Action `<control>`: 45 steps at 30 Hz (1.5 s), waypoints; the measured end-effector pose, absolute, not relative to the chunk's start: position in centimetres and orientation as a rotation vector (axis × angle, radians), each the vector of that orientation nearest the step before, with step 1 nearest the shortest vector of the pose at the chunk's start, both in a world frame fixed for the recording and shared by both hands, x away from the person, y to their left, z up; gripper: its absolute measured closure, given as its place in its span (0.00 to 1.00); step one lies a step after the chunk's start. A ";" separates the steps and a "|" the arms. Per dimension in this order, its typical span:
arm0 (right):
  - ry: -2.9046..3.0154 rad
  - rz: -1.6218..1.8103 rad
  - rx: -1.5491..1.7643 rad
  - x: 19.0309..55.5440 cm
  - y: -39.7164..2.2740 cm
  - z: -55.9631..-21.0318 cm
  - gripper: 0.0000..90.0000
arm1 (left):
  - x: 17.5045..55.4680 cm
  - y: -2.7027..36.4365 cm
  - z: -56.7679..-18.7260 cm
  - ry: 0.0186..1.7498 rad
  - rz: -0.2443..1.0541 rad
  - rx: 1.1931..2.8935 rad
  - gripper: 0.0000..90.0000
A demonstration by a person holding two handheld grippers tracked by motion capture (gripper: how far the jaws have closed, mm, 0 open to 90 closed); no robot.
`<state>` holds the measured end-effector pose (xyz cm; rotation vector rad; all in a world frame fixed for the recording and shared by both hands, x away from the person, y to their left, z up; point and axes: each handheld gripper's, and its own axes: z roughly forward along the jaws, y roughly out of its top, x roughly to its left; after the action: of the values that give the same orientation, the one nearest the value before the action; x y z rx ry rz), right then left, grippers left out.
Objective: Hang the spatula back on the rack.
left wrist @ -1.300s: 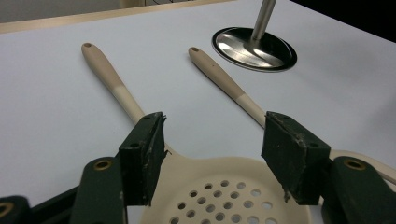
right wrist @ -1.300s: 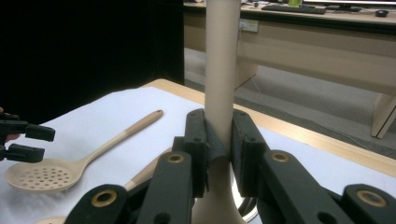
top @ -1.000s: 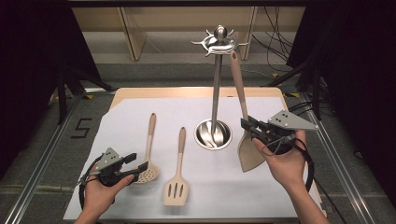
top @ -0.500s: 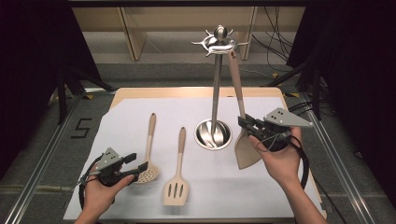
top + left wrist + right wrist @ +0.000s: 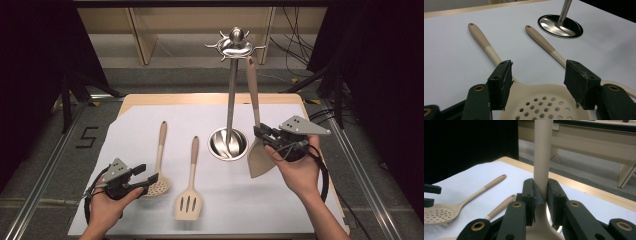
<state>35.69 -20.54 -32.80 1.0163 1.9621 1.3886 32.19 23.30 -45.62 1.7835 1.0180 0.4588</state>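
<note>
High view: smooth beige spatula (image 5: 260, 157) hangs from shiny steel rack (image 5: 231, 95).

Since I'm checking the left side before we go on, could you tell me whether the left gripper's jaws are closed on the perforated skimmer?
No: in the left gripper view the left gripper stands open, its pads apart above the skimmer head.

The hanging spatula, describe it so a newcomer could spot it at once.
Start at the steel stand at the middle of the white mat. The spatula hangs upright on its right, from the top ring, in the right gripper. The skimmer and slotted turner lie flat.
</note>
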 end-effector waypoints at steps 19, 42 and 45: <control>1.959 1.349 1.007 35.4 -21.9 -32.9 1.00 | 32.2 23.3 -45.6 1.016 0.454 1.782 0.43; 2.003 1.271 1.123 35.8 -26.9 -38.2 0.73 | 31.6 23.4 -44.3 0.991 0.563 1.706 0.76; 1.999 1.256 1.172 35.5 -27.3 -38.2 0.72 | 31.6 23.3 -44.1 0.973 0.568 1.701 0.84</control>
<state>35.47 -27.29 -38.23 1.1717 1.9989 1.2557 31.63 23.31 -44.12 1.7006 0.9734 0.5679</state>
